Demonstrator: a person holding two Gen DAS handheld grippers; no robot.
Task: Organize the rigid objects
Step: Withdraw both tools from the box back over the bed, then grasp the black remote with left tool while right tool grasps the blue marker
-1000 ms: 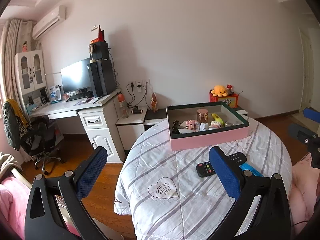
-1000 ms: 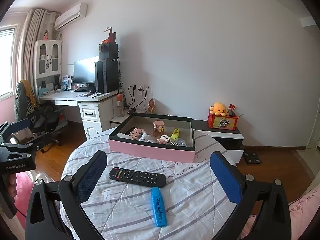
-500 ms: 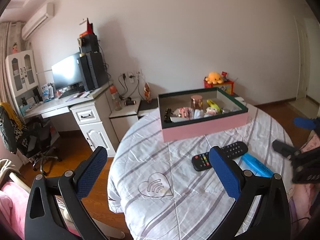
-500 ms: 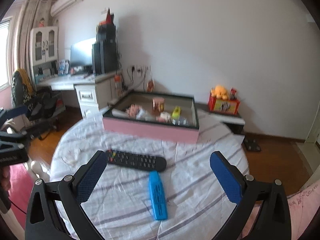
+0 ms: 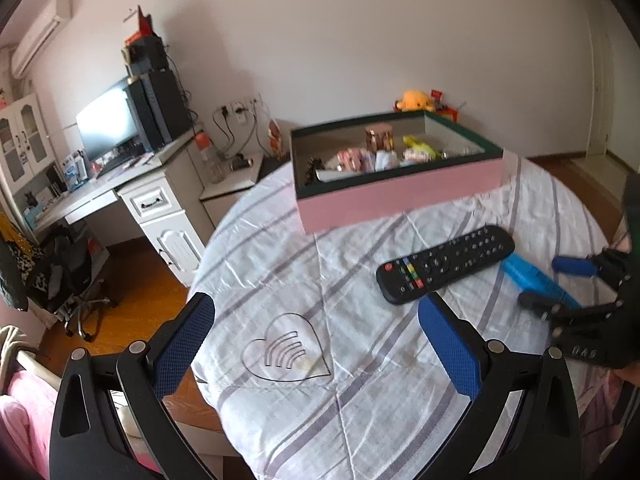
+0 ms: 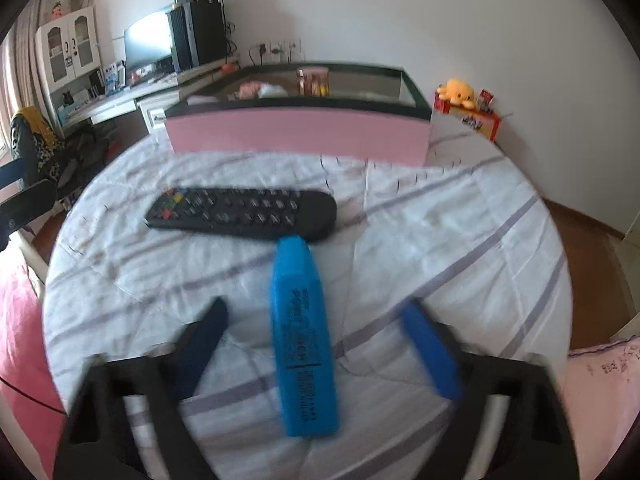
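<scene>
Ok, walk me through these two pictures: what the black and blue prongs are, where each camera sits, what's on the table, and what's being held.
No robot here: a person carries a hand-held gripper in each hand, each with a camera looking along its two blue-padded fingers. One picture is from the left gripper, open over bare cloth and holding nothing. The other is from the right gripper, whose fingers are closing around a blue highlighter but are not yet pressing on it. The round table also holds a black remote and a pink box already filled with small things.
</scene>
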